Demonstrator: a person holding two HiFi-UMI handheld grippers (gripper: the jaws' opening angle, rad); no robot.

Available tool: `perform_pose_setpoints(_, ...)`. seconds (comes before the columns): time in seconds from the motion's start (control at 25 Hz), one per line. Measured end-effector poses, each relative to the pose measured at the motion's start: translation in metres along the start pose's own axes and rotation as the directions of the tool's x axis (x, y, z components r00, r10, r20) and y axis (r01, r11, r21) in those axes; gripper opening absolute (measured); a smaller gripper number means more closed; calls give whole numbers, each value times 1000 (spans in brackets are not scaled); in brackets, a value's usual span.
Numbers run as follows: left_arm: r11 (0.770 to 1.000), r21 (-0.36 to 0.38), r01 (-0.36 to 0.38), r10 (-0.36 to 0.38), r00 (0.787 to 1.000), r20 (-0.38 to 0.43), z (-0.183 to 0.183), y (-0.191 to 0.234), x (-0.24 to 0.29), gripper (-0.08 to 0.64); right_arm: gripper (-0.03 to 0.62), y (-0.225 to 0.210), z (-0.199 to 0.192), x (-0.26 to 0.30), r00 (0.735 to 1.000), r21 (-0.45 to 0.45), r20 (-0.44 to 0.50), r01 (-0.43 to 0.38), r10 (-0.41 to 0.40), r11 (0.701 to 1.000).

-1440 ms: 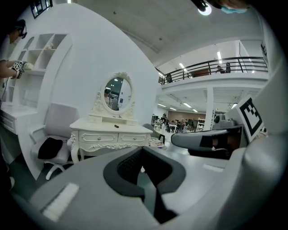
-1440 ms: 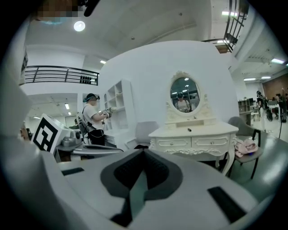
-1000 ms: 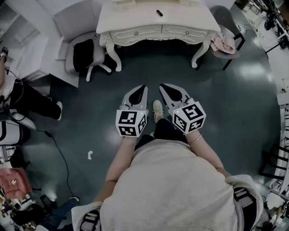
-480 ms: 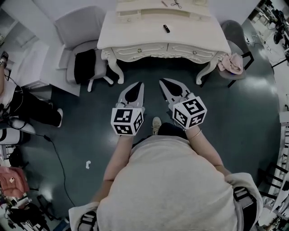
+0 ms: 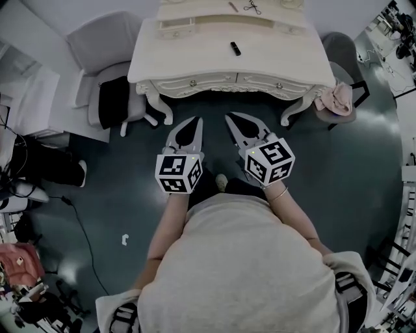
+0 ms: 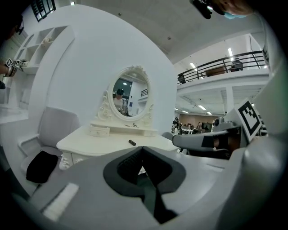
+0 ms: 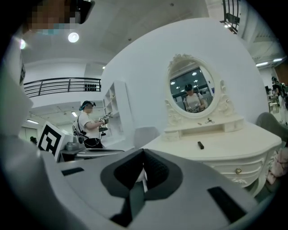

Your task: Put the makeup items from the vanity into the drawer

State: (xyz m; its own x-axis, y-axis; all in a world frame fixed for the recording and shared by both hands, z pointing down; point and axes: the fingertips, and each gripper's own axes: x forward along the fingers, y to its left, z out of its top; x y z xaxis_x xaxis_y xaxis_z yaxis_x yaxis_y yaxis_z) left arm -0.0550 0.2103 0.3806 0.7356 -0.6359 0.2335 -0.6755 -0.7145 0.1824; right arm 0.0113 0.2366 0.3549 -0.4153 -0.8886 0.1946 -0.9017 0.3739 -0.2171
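The white vanity (image 5: pixel 195 65) stands ahead of me with both drawers closed, each with a small knob (image 5: pixel 192 83). A small black makeup stick (image 5: pixel 234 48) lies on its top; the left gripper view shows the stick (image 6: pixel 132 142) and so does the right gripper view (image 7: pixel 200 145). On the raised back shelf lie small scissors (image 5: pixel 253 8) and a thin pencil (image 5: pixel 233 6). My left gripper (image 5: pixel 194 120) and right gripper (image 5: pixel 229 118) hover side by side over the floor, just short of the vanity's front. Both are shut and hold nothing.
A grey chair (image 5: pixel 107 71) with a black cushion stands left of the vanity. Another chair with a pink cloth (image 5: pixel 335 97) is at its right. A person (image 5: pixel 26 156) sits at far left, and a cable (image 5: pixel 84 221) runs over the floor. An oval mirror (image 6: pixel 128 96) tops the vanity.
Both grippers and I have moved toward the vanity, which now sits closer, with its back shelf and the things on it in view. The jaws stay shut.
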Motion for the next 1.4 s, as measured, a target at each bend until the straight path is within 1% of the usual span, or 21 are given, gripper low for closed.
perform_pose_setpoints(0.12, 1000, -9, -10, 10, 1000, -23, -2, 10, 13, 9, 8, -15, -7, 8, 1000, 24, -23, 12, -11, 1000)
perform_pose_setpoints(0.28, 999, -29, -14, 12, 999, -48, -6, 24, 33, 9, 8, -33, -14, 22, 998, 35, -46, 32, -31, 999)
perform_pose_setpoints(0.56, 999, -30, 17, -19, 998, -59, 4, 56, 88, 9, 8, -74, -5, 61, 997, 51, -42, 71, -69, 996)
perform_pose_setpoints(0.76, 999, -20, 46, -47, 997, -60, 23, 93, 133, 9, 8, -105, 9, 111, 994, 53, -43, 106, -104, 993)
perform_pose_setpoints(0.96, 997, -11, 75, -76, 995, -62, 53, 140, 177, 9, 8, -128, 36, 170, 992, 55, -29, 126, -124, 991)
perform_pose_setpoints(1.16, 994, -8, 108, -108, 993, -52, 81, 182, 219, 9, 8, -146, 59, 225, 990, 37, -23, 142, -142, 989)
perform_pose_setpoints(1.4, 985, -6, 170, -170, 984, -61, 98, 212, 264, 9, 8, -171, 72, 274, 985, 18, -38, 171, -170, 985)
